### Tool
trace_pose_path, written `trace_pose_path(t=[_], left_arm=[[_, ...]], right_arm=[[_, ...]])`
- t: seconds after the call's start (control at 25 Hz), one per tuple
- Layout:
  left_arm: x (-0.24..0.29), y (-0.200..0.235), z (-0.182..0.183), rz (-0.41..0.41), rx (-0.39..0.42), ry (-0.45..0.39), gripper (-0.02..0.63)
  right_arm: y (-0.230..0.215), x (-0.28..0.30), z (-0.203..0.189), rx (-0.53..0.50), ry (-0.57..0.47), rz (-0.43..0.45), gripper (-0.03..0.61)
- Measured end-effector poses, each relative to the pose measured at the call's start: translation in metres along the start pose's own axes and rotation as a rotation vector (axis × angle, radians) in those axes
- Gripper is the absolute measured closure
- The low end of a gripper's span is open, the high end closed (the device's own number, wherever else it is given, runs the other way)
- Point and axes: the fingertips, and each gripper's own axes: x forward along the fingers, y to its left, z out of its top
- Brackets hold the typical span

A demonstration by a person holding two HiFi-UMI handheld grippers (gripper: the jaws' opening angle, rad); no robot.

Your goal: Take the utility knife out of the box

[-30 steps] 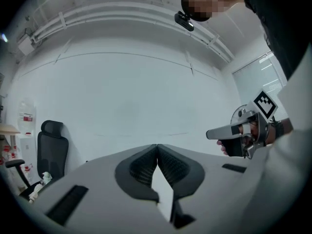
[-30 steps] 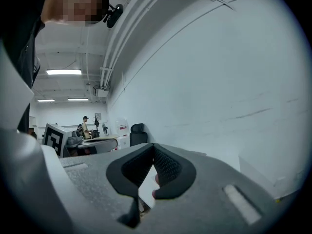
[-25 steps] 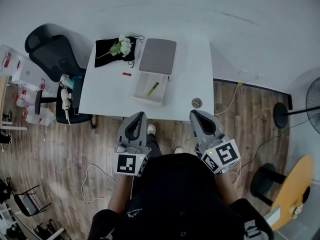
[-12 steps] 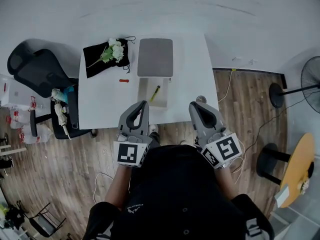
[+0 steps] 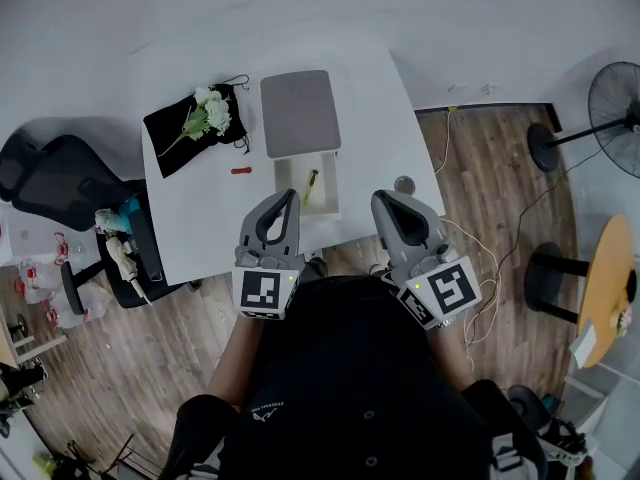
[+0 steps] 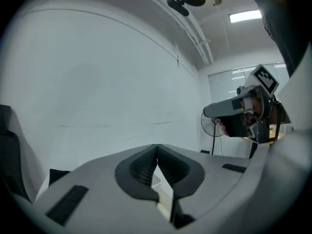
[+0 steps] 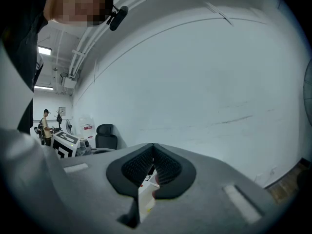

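Note:
A yellow-green utility knife (image 5: pixel 311 181) lies in the open white box (image 5: pixel 325 200) near the front edge of the white table (image 5: pixel 200 218). The box's grey lid (image 5: pixel 298 113) lies just behind it. My left gripper (image 5: pixel 288 196) is level with the table's front edge, just left of the box, shut and empty. My right gripper (image 5: pixel 380 200) is shut and empty too, off the table's front right corner, right of the box. In the left gripper view the left gripper (image 6: pixel 157 147) has its pads together. The right gripper (image 7: pixel 153 147) looks the same in its own view.
A black cloth with white flowers (image 5: pixel 195 123) lies at the table's back left, and a small red item (image 5: pixel 241 170) sits in front of it. A round object (image 5: pixel 404 184) is by the front right corner. An office chair (image 5: pixel 60 178) stands left and a fan (image 5: pixel 615 93) right.
Both grippers have come forward to the table's front edge, either side of the box. The table and box have shifted in the head view. The jaws stay shut.

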Motion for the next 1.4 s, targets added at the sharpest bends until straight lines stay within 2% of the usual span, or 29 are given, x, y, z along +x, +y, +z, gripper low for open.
trace_pose_path(t=[0.16,0.4,0.64,0.84,1.4], left_arm=[[0.01,0.009,-0.028,-0.04,0.013,0.087,0.609],[0.03,0.016,-0.067,-0.117,-0.02,0.19,0.609],[0.043,0.024,-0.121,-0.172,-0.03,0.331,0.609],[0.062,0.018,-0.158,-0.2,-0.063,0.443,0.609],[0.093,0.017,-0.229,-0.215,-0.055,0.66,0.607]], right_arm=[[0.006,0.008,-0.004,0.005,0.005,-0.034,0.574],[0.007,0.018,-0.008,0.016,0.004,-0.097,0.574],[0.007,0.021,-0.011,0.028,0.003,-0.157,0.574],[0.001,0.021,-0.015,0.039,0.016,-0.193,0.574],[-0.02,0.015,-0.031,0.08,0.063,-0.301,0.574]])
